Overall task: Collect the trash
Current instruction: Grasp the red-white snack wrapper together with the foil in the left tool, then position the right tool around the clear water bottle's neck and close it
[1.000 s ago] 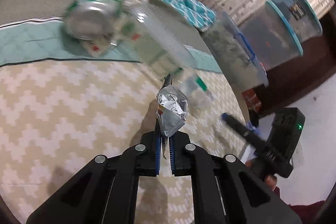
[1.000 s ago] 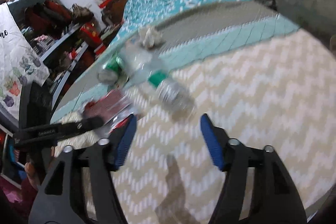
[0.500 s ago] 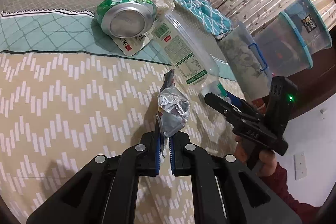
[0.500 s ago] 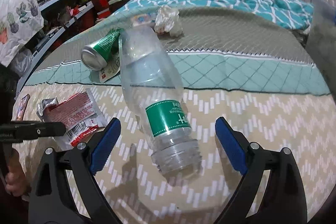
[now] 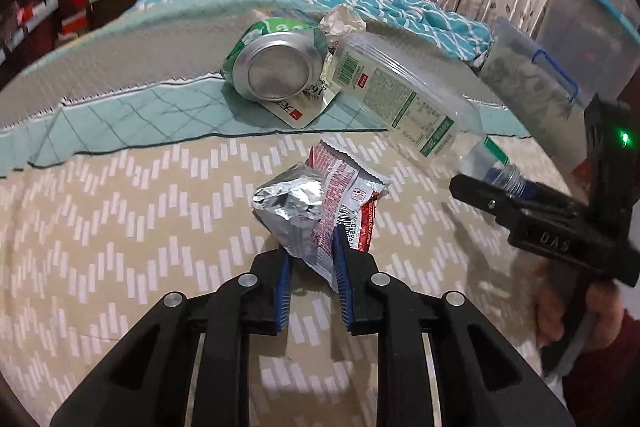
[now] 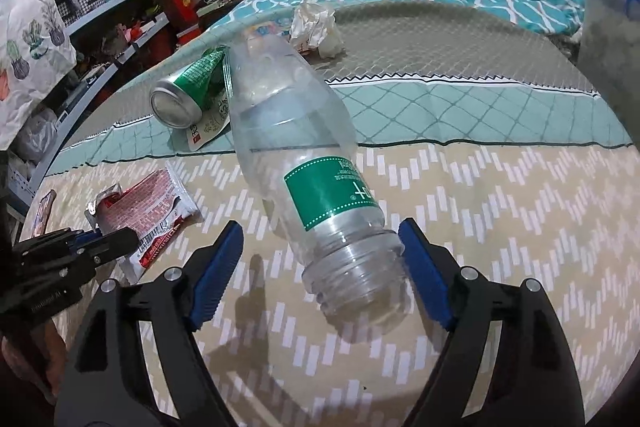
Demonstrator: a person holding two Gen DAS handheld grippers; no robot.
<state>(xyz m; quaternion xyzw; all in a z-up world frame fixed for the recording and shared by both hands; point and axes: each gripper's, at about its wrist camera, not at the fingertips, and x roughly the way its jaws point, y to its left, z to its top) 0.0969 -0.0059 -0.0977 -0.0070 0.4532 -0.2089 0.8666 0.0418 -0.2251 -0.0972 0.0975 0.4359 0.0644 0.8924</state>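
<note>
Left gripper (image 5: 310, 263): narrow, just opened, loose around wrapper (image 5: 320, 211). Right gripper (image 6: 320, 267): wide, just narrowing, astride bottle (image 6: 304, 167) neck. Beyond, mid-bed: can (image 5: 276, 61), crumpled paper (image 6: 316, 27).

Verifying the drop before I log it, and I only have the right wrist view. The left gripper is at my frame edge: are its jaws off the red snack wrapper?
Observer: In the left wrist view, the left gripper has just been opening. The red snack wrapper sits between its parted pads and looks loose.
Operator: Is the wrapper flat?
Observer: No. Its silver foil inside bulges up, crumpled, at the end nearest the jaws.
Operator: Is my unit powered?
Observer: A green light glows on the body of the right gripper.
</note>
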